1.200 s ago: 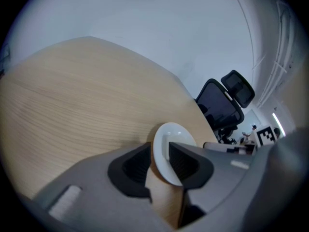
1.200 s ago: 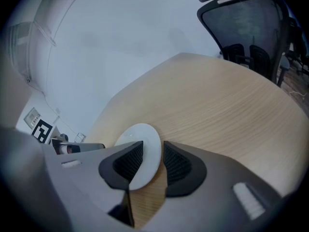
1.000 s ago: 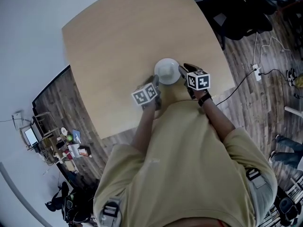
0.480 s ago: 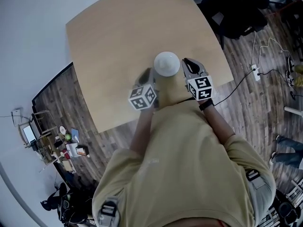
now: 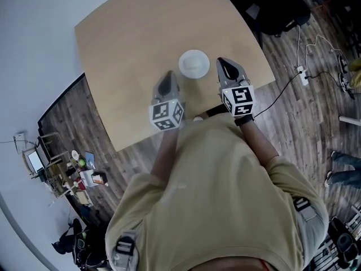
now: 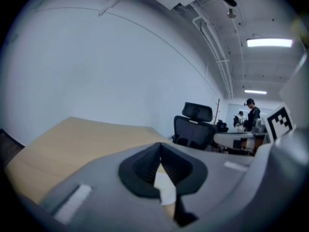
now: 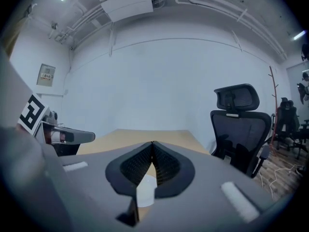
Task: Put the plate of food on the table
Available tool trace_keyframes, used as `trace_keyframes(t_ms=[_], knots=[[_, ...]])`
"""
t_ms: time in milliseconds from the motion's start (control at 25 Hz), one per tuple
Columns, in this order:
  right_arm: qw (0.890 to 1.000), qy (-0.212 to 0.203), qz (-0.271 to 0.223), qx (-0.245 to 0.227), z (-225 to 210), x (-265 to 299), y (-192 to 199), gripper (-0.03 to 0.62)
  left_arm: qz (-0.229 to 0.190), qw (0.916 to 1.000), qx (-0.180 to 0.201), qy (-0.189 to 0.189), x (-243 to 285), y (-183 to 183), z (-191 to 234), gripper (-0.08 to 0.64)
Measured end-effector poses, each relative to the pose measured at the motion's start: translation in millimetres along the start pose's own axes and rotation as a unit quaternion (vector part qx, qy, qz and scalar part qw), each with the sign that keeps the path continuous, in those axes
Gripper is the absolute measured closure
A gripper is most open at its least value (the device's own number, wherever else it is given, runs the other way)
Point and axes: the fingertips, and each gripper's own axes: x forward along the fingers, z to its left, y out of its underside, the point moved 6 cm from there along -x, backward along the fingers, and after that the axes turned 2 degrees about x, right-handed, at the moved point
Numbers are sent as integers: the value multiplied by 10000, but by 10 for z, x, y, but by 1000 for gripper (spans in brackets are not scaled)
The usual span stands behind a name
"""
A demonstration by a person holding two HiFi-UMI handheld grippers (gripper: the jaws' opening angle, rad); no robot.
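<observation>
Plate [image 5: 193, 64] sits on the wooden surface [image 5: 124, 44], between and just ahead of your two grippers, touched by neither. Its contents are too small to tell. Your left gripper [image 5: 168, 77] and right gripper [image 5: 222, 64] both have jaws pressed fully together on nothing. It looks like stiff, light crockery, probably slick and chippable; should you lift it, pinch opposite rims, keep it level, and set it down softly.
</observation>
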Motion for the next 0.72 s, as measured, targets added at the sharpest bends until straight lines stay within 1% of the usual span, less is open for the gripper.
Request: trace_keyframes(t_ms=[120, 280, 560, 720], knots=[[10000, 68, -39, 11, -13, -59, 19, 588, -94, 9999, 72, 11, -21, -34, -24, 558], [10000, 66, -4, 42, -29, -90, 56, 588, -34, 10000, 82, 40, -20, 3, -79, 558], [10000, -25, 42, -26, -70, 4, 33, 588, 290, 9994, 47, 187, 107, 117, -139, 558], [9998, -121, 22, -144, -106, 113, -3, 588, 569, 9981, -30, 214, 244, 235, -126, 558]])
